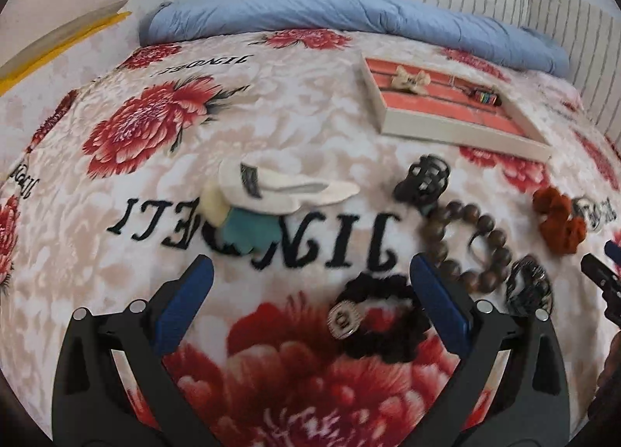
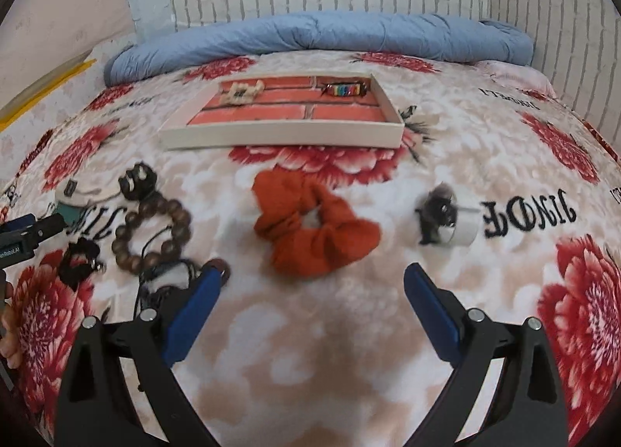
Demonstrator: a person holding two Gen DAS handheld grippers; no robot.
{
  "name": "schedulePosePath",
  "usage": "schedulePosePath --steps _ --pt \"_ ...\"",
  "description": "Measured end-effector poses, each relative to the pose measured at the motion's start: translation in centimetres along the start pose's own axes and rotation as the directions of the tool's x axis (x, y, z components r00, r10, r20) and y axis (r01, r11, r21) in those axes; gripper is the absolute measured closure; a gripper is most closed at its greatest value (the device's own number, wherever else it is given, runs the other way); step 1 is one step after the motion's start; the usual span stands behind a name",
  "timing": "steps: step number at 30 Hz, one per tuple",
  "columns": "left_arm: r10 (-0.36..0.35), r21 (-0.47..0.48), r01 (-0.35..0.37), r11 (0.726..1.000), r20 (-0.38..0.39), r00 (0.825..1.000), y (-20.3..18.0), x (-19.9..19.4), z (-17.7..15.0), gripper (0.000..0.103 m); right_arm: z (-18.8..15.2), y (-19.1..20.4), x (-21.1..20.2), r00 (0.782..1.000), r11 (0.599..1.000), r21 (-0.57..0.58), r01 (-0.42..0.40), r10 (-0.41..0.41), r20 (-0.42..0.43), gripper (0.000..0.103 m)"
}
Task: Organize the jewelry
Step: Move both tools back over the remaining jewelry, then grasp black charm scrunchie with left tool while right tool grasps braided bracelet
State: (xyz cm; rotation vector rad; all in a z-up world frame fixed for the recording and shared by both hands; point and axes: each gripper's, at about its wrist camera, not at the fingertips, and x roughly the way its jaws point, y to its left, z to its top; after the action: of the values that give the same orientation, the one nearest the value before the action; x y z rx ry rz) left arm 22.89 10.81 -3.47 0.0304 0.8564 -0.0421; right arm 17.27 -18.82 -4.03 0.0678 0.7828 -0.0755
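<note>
**Both grippers empty, loose pieces still short of the tray**

Landmark: tray [image 2: 279,134] with brick-pattern liner, on the floral blanket [image 2: 310,350]. Inside it, at its far side: a cream bow clip [image 2: 240,91] and a rainbow bracelet [image 2: 343,89], apart, probably sorted by type. In front of tray: orange scrunchie [image 2: 314,223]. Front-left of tray: wooden bead bracelet [image 2: 153,235], black claw clip [image 2: 137,179], black scrunchie [image 1: 382,315]. Right gripper [image 2: 310,287] jaws wide apart, holding nothing, facing the orange scrunchie, likely next pick. Left gripper [image 1: 310,272] equally wide, empty, black scrunchie lying between its fingers
</note>
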Motion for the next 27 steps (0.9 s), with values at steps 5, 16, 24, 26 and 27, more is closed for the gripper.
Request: schedulePosePath --steps 5,16,24,26,27 --pt "0.033 0.058 -0.033 0.998 -0.001 0.999 -0.3 0.2 -1.1 0.005 -0.7 1.4 0.1 1.000 1.000 -0.003 -0.006 0.006 -0.003 0.010" --pt "-0.017 0.044 0.018 0.999 -0.033 0.999 0.6 1.3 -2.0 0.005 -1.2 3.4 0.8 1.000 0.999 -0.043 -0.005 0.004 -0.028 0.029" --pt "-0.044 0.058 0.045 0.997 -0.025 0.999 0.4 1.3 -2.2 0.008 -1.1 4.2 0.6 0.999 0.999 -0.037 -0.024 0.023 -0.028 0.035" --pt "-0.050 0.064 0.052 0.997 -0.030 0.998 0.3 1.4 -2.3 0.010 -1.2 4.6 0.8 0.999 0.999 -0.051 -0.019 0.017 -0.036 0.042" --pt "-0.054 0.066 0.056 0.996 -0.033 0.998 0.3 1.4 -2.3 0.011 -1.3 4.8 1.0 0.999 0.998 -0.056 -0.013 0.010 -0.044 0.044"
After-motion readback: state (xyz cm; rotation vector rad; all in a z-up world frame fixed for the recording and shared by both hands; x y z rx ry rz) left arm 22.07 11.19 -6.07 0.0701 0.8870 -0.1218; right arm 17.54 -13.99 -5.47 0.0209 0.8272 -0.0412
